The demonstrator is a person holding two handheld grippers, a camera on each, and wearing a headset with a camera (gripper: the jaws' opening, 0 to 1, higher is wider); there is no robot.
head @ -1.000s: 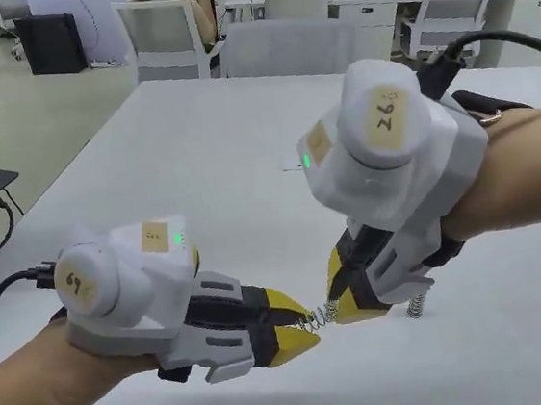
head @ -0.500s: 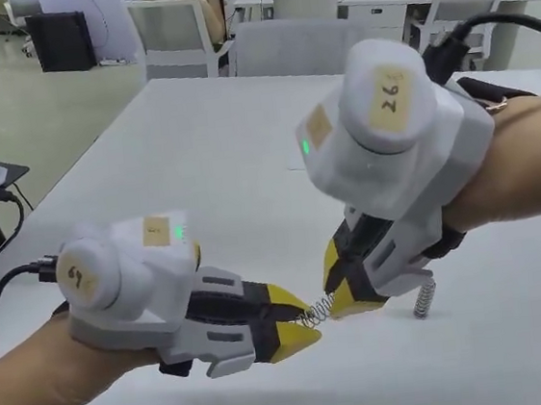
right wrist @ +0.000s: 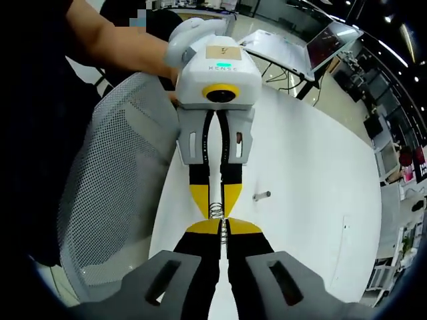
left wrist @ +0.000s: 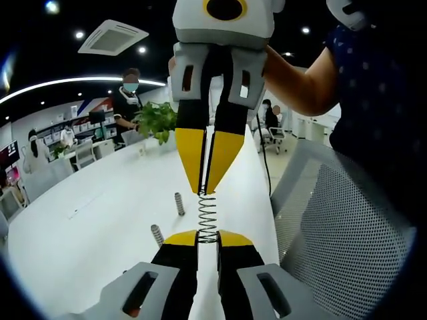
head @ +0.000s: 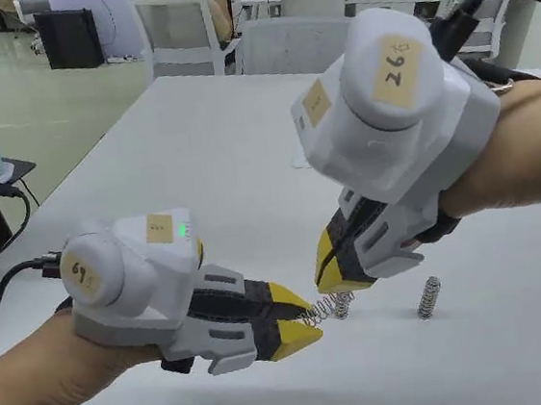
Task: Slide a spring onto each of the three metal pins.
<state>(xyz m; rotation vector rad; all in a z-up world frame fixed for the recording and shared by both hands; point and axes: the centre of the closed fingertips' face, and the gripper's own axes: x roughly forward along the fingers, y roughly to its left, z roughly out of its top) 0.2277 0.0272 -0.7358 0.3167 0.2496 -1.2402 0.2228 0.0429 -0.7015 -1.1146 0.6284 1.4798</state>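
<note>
Here's the left gripper (head: 303, 323), clenched on one end of the spring (head: 328, 308). At the spring's far end, the right gripper (head: 325, 282), jaws pinched together, on what I can't tell. Right of the spring, a second spring (head: 429, 297) stands upright.

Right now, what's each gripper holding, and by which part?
The left gripper clamps the spring by one end; its other end meets the tips of the right gripper, hold unclear.

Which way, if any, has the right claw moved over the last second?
Yes: the right claw has risen and drawn left, away from the upright spring to its right.
</note>
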